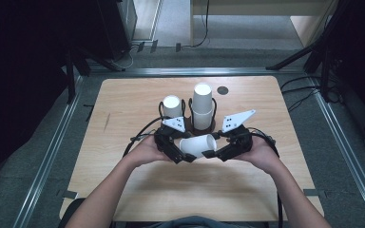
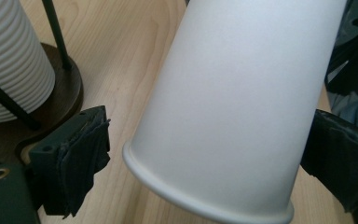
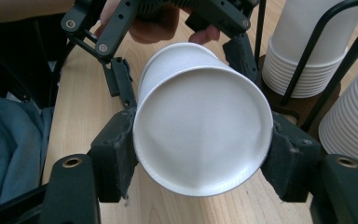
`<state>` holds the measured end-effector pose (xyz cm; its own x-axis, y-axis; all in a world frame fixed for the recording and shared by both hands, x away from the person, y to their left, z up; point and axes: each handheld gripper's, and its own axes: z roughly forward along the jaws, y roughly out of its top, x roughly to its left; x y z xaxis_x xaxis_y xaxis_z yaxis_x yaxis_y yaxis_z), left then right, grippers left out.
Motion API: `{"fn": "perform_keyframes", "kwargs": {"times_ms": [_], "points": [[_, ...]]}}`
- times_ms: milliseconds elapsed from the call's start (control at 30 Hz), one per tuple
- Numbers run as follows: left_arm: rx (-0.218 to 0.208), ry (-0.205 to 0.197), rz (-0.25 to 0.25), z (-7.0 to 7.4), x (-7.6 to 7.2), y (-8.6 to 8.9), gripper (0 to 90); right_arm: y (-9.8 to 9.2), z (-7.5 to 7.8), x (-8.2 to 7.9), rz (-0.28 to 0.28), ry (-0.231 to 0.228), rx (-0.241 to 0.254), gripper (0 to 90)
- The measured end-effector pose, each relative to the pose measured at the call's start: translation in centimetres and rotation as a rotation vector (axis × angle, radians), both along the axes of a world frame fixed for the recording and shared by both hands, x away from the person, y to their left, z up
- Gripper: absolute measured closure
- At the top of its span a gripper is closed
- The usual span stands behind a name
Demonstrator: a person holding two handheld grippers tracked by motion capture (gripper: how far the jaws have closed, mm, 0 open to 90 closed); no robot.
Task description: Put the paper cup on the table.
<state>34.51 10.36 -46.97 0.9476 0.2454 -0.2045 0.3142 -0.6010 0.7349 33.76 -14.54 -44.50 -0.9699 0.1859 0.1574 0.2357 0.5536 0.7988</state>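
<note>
Inspector: Cup [image 1: 198,145] position?

Clerk: It lies on its side just in front of the holder [image 1: 203,126], between both grippers, above the table [image 1: 123,104].

Inspector: Right gripper [image 3: 200,154]?

Clerk: Pinching the cup; both pads press its wall near the flat bottom, seen in the right gripper view.

Inspector: Left gripper [image 2: 205,154]?

Clerk: Spread. The cup's rim end sits between the jaws, but one pad [image 2: 81,156] stands clear of it. Contact at the other pad, I cannot tell.

Inspector: Holder contents?

Clerk: Two upside-down stacks: a short stack [image 1: 172,106] on the holder's left side, a tall stack [image 1: 202,103] on its right, inside black wire posts.

Inspector: Anything else?

Clerk: A dark round hole [image 1: 223,90] just right of the holder's far side.
</note>
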Motion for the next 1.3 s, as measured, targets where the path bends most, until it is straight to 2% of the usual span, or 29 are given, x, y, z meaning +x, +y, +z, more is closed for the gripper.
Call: {"fn": "perform_keyframes", "kwargs": {"times_ms": [267, 400, 500, 567, 667, 733, 800, 967, 1133, 1300], "points": [[-0.033, 0.006, -0.028, -0.3, -0.2, -0.1, 6.7, -0.1, 0.4, 0.1, 0.008, 0.016, 0.057, 34.2], [-0.067, -0.005, -0.052, 0.0, -0.2, 0.3, 17.4, -0.4, 0.5, 0.2, 0.003, 0.033, 0.089, 34.3], [-0.068, -0.029, -0.059, 0.2, -0.4, 0.4, 19.8, -0.6, 0.5, 0.2, 0.008, 0.042, 0.099, 34.5], [-0.069, -0.027, -0.062, 0.2, -0.3, 0.4, 21.9, -0.7, 0.4, 0.2, 0.01, 0.047, 0.102, 34.8], [-0.037, -0.023, -0.071, 0.4, -0.2, 0.3, 23.9, -0.7, 0.4, 0.3, 0.014, 0.048, 0.093, 34.4], [-0.018, -0.03, -0.062, 0.6, -0.2, 0.2, 23.9, -0.6, 0.4, 0.3, 0.007, 0.043, 0.073, 24.7], [-0.027, -0.024, -0.057, 0.8, -0.1, 0.4, 23.9, -0.5, 0.4, 0.2, -0.005, 0.03, 0.064, 21.5], [0.006, -0.019, -0.043, 1.3, -0.1, 1.0, 23.8, -0.4, 0.1, 0.1, -0.006, 0.013, 0.022, 21.0], [0.051, -0.024, -0.057, 1.8, -0.2, 1.0, 23.7, -0.1, -0.5, 0.0, -0.009, -0.007, -0.036, 21.0], [0.103, -0.03, -0.064, 2.0, 0.1, 1.0, 23.7, 0.1, -0.7, 0.0, -0.005, -0.012, -0.053, 21.0]]}}
